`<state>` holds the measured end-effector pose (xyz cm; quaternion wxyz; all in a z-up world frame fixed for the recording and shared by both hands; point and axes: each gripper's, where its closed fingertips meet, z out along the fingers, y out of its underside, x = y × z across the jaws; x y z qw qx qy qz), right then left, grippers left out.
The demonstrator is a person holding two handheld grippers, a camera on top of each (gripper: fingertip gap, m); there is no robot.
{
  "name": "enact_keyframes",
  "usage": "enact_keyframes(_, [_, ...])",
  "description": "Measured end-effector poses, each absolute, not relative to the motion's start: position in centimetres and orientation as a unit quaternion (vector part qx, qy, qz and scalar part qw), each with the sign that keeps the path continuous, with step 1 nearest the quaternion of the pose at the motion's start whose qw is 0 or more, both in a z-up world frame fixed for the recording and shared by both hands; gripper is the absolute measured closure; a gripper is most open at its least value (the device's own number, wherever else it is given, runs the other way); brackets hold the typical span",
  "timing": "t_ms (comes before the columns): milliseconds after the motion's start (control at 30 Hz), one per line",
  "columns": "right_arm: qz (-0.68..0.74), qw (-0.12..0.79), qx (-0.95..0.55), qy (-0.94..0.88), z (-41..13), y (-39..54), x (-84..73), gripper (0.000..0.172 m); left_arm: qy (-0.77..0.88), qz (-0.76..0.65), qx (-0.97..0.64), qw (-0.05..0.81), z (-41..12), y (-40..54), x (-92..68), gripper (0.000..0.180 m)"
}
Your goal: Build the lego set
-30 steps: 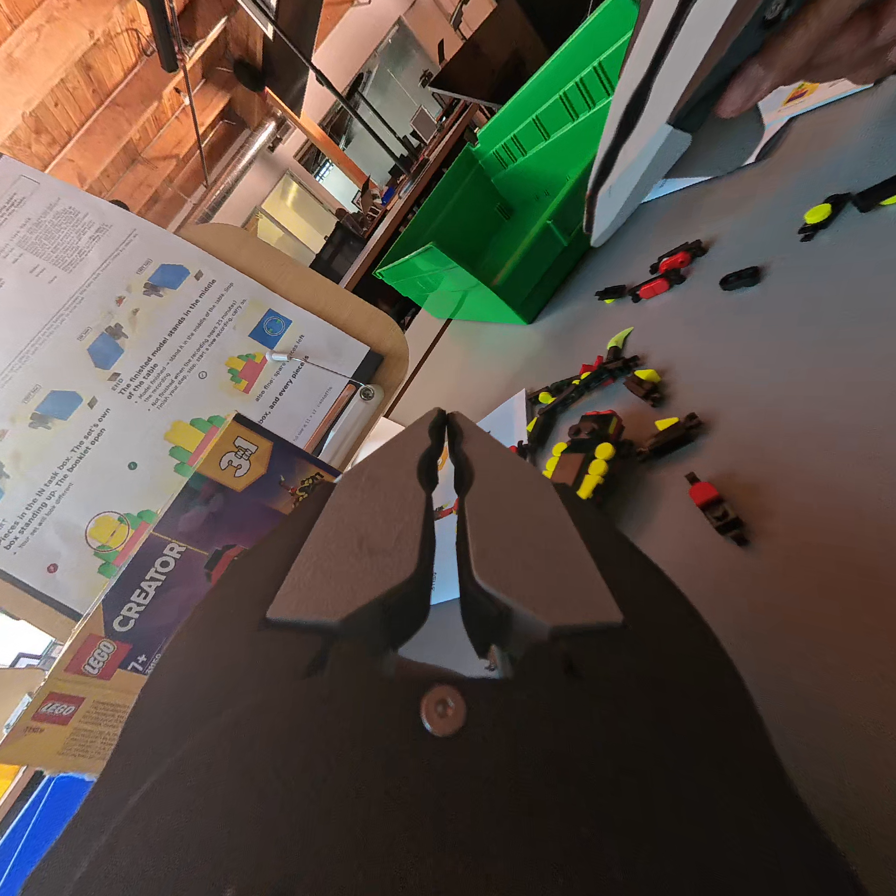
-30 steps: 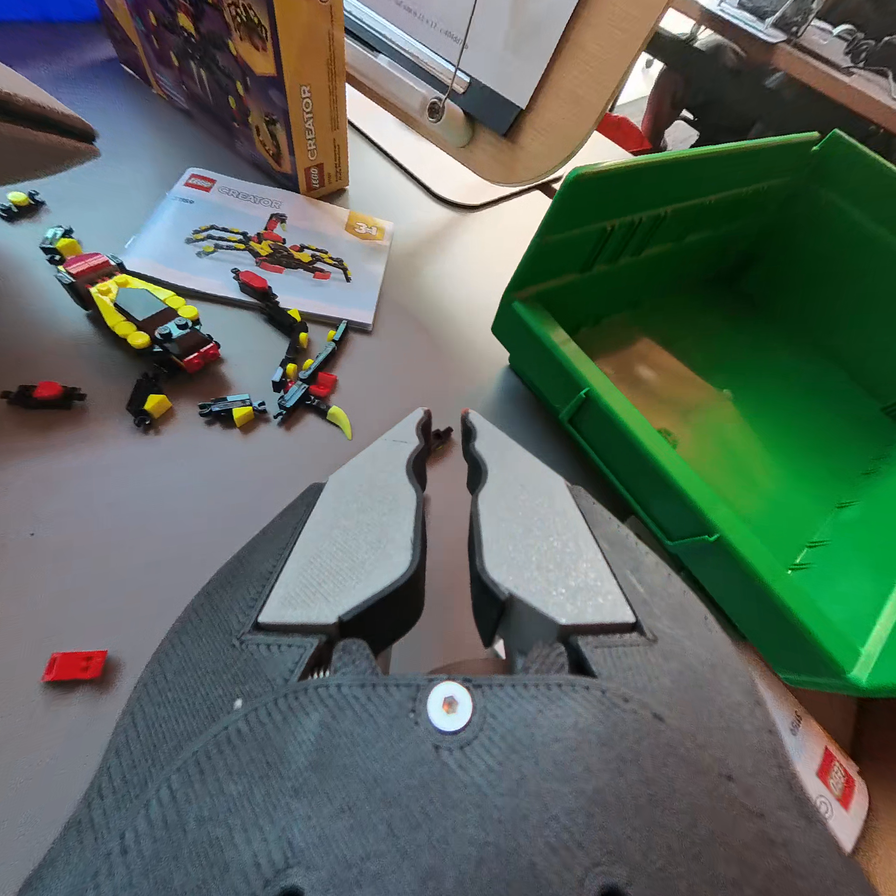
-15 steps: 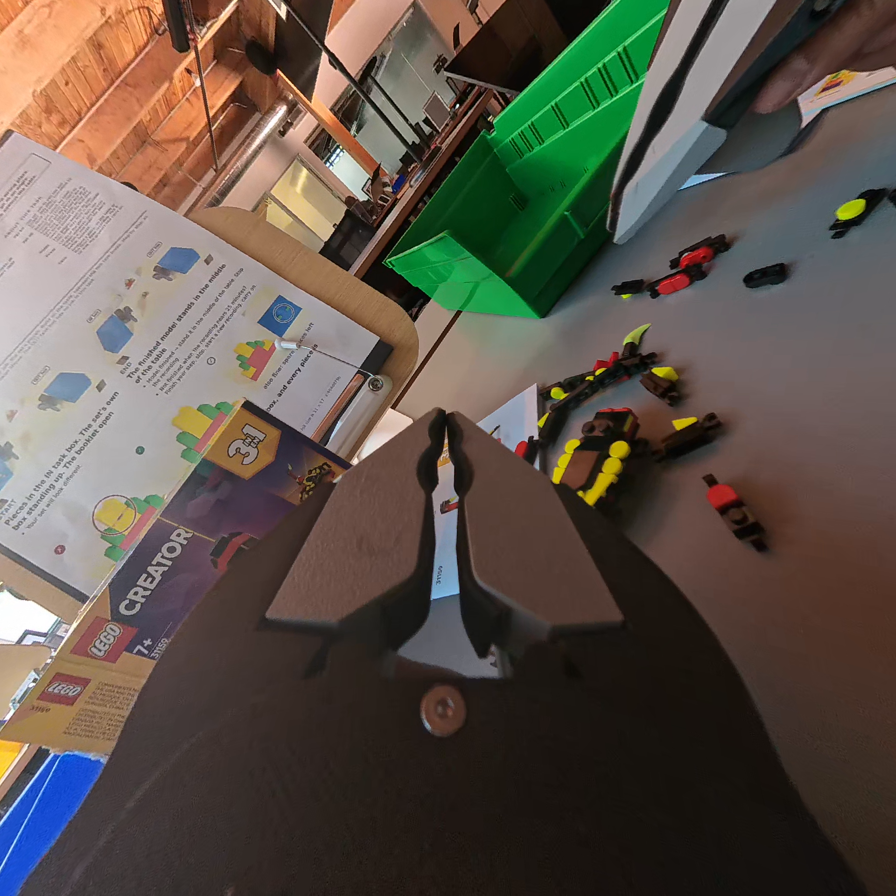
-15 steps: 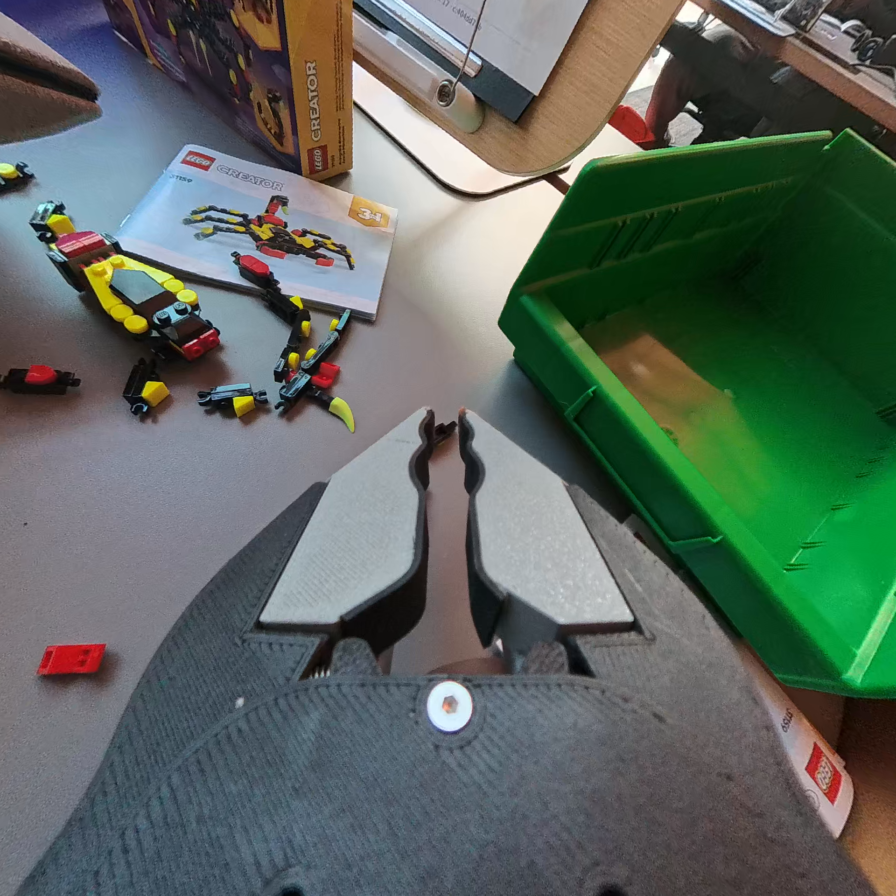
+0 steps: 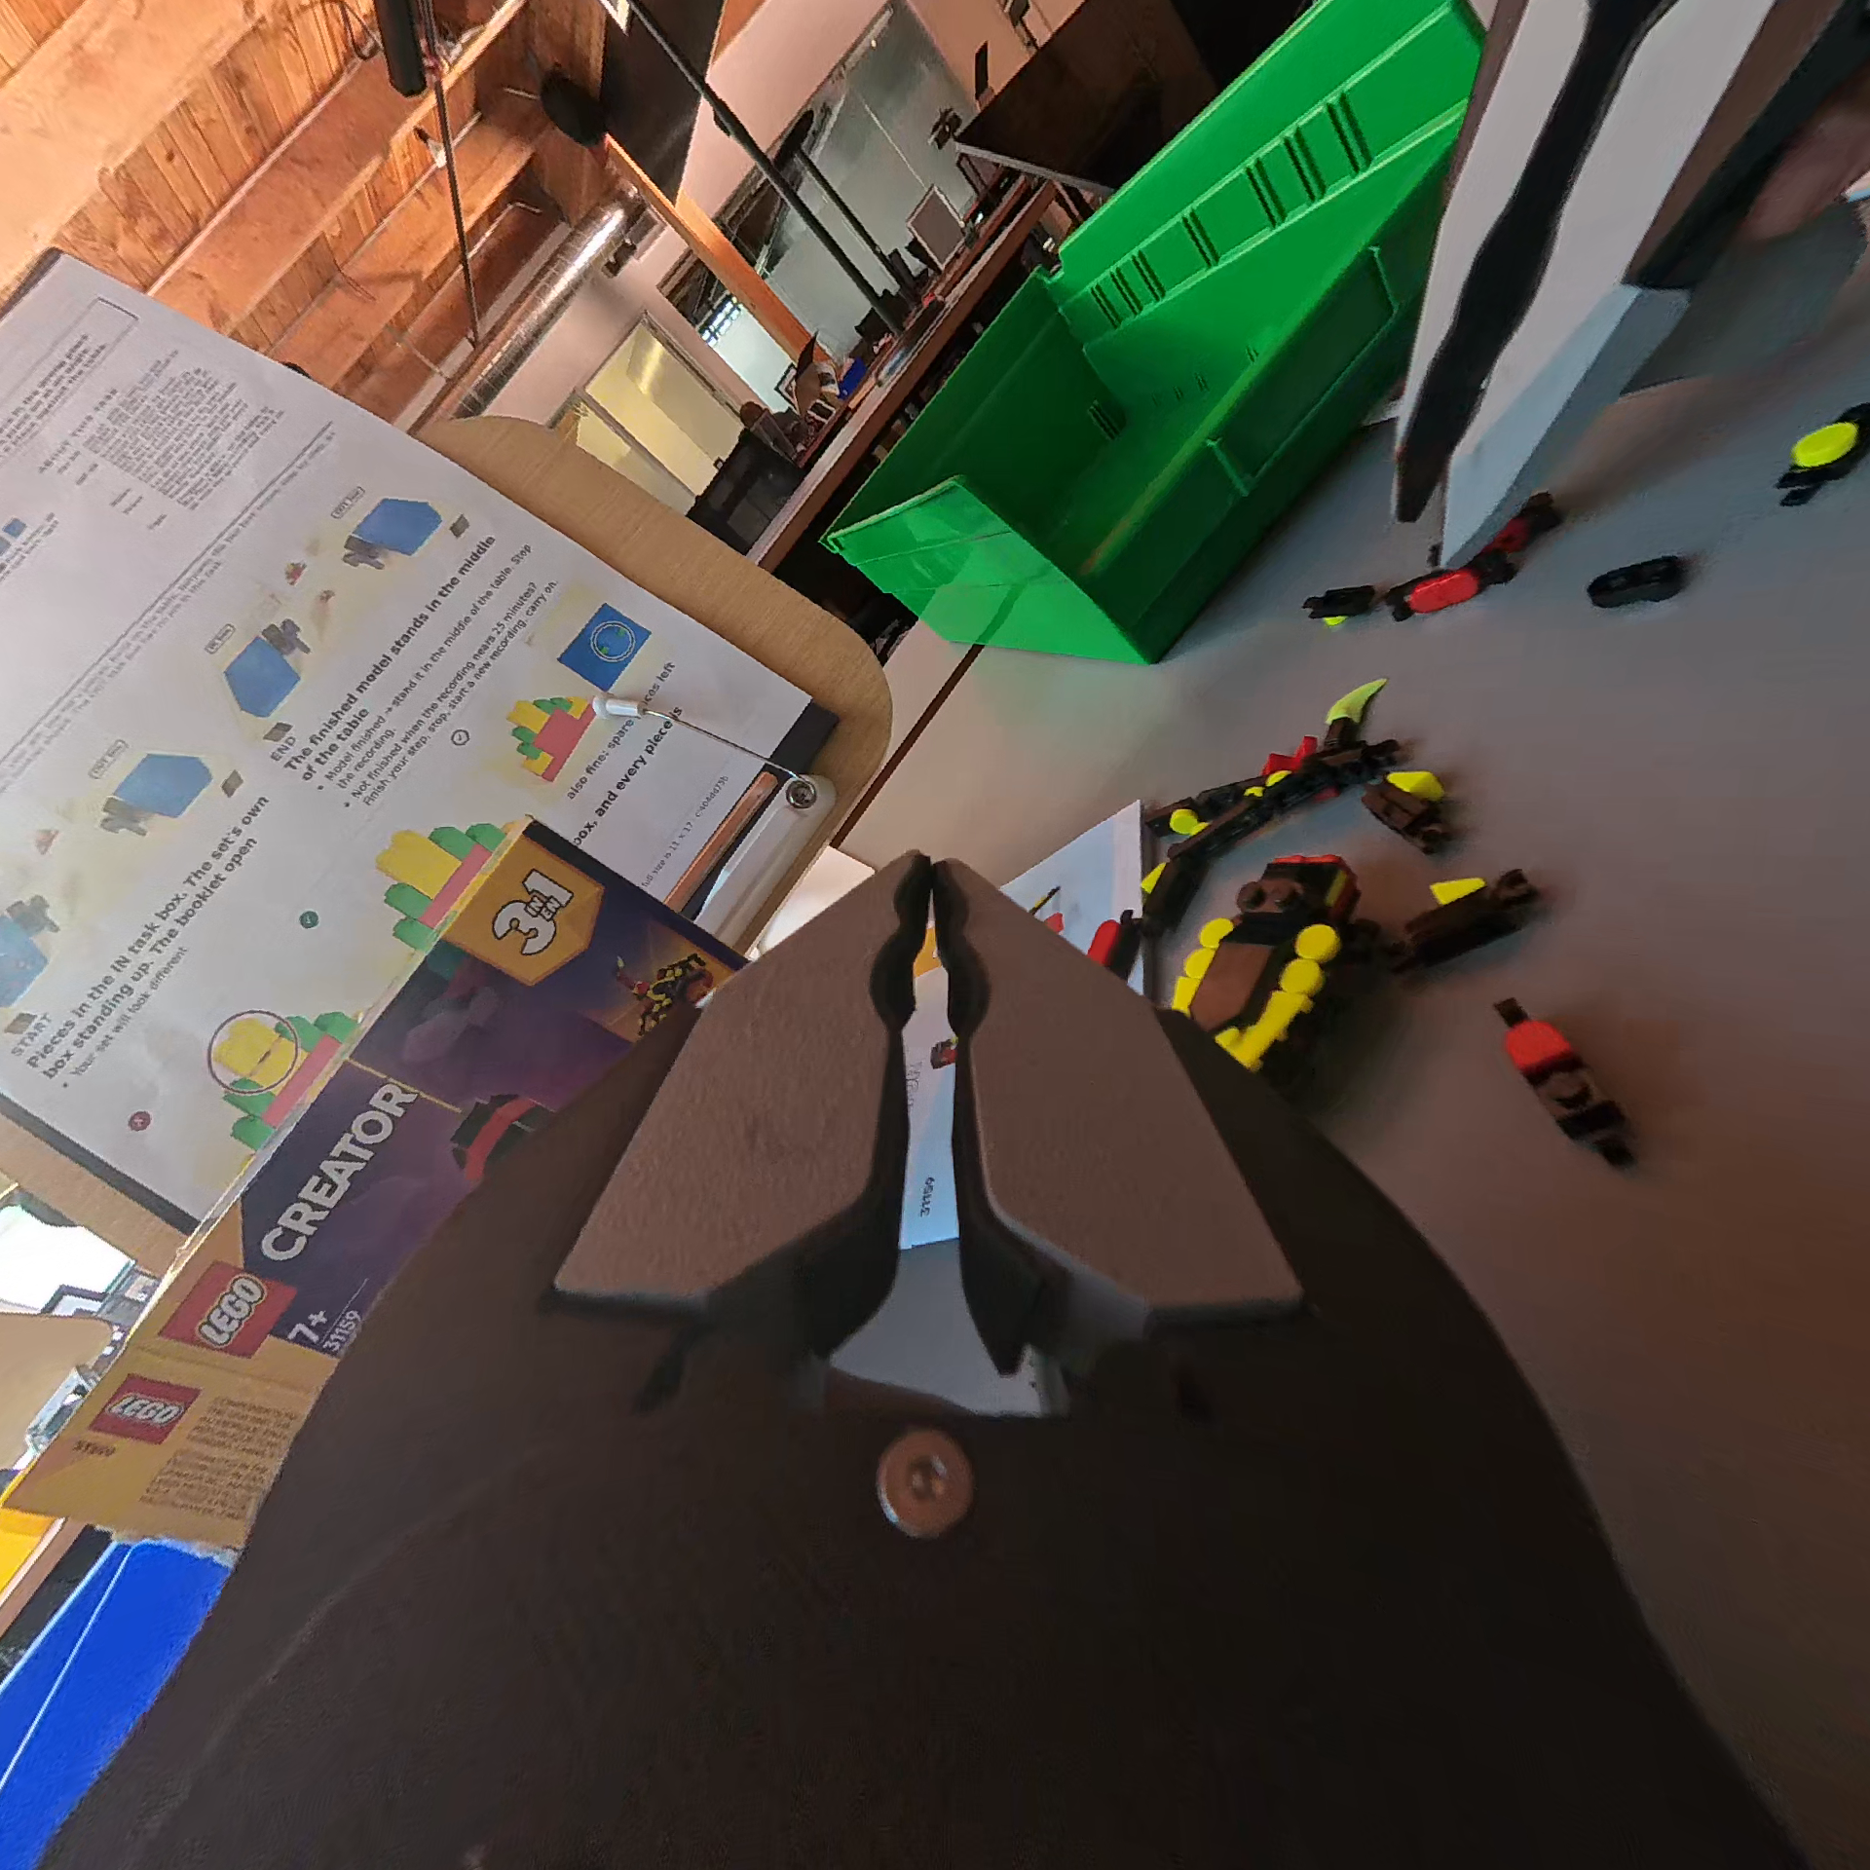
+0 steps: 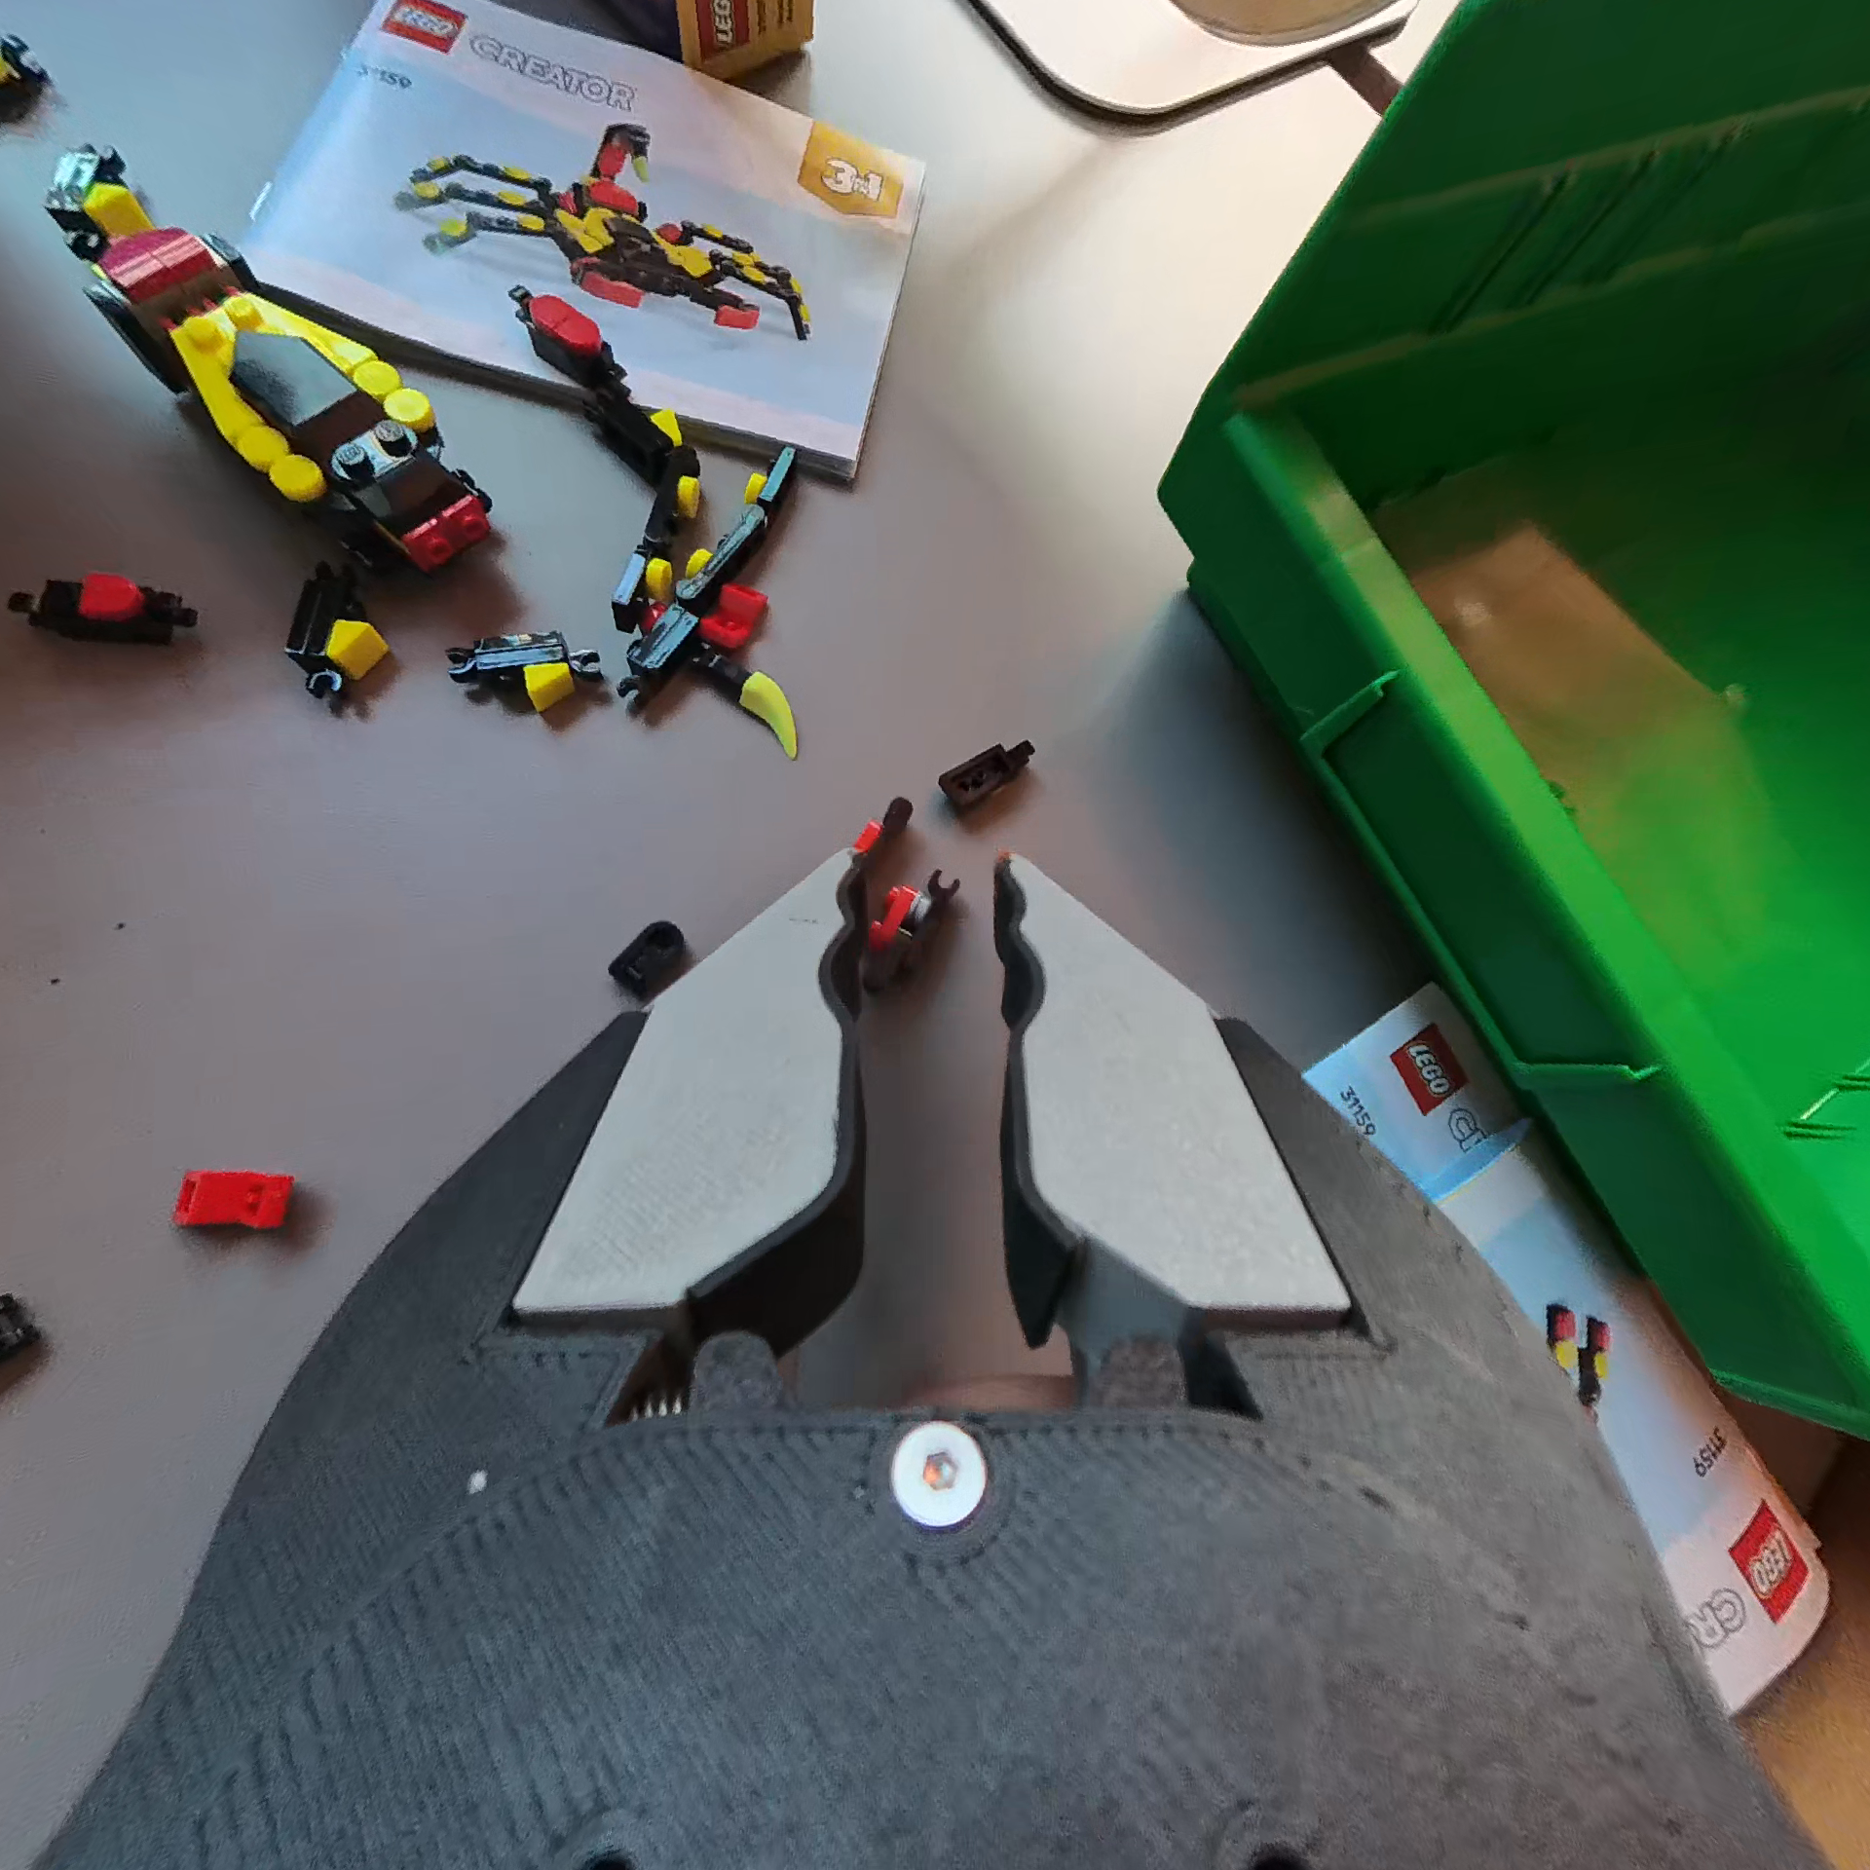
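My right gripper [image 6: 926, 865] is open, low over the grey table [image 6: 304, 961]. A small black-and-red brick piece [image 6: 901, 926] lies between its fingers, close to the left finger, with a clear gap to the right pad. A tiny red-and-black bit [image 6: 880, 825] and a dark brown clip plate [image 6: 984, 777] lie just beyond the tips. My left gripper [image 5: 931, 870] is shut with nothing between the pads, raised and tilted over the booklet [image 5: 1073, 870] beside the toy box [image 5: 405, 1113]. The right gripper's fingers [image 5: 1457, 486] also show in the left wrist view.
A green bin [image 6: 1518, 708] stands at the right, with a second booklet [image 6: 1619, 1366] by its base. A yellow-black model body [image 6: 293, 405], a tail with a yellow claw [image 6: 708, 627], a black round piece [image 6: 648, 951] and a red plate [image 6: 233, 1199] lie around. A clipboard stand with a printed sheet [image 5: 304, 658] stands behind the box. Tip to tip, the grippers are about 15 cm apart.
My right gripper has come down closer to the table and opened; the small black-and-red piece that was pinched at its tips now lies free between the fingers. My left gripper stays shut and has barely moved.
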<state>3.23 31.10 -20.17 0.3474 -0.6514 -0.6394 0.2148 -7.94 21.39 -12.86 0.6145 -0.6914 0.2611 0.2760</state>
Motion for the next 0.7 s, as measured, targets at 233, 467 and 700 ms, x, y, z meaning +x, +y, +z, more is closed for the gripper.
enact_keyframes(233, [0.218, 0.328, -0.654, -0.645, -21.1, 30.8, 3.4, 0.162, 0.228, 0.245, -0.713, 0.617, -13.3, 21.7, -8.9, 0.18])
enact_keyframes(467, [0.217, 0.338, -0.645, -0.65, -21.1, 30.5, 2.7, 0.163, 0.221, 0.275, -0.7, 0.621, -12.9, 22.4, -10.1, 0.18])
enact_keyframes(700, [0.268, 0.37, -0.633, -0.625, -19.1, 30.2, 1.9, 0.163, 0.15, 0.261, -0.729, 0.614, -12.5, 22.7, -13.3, 0.18])
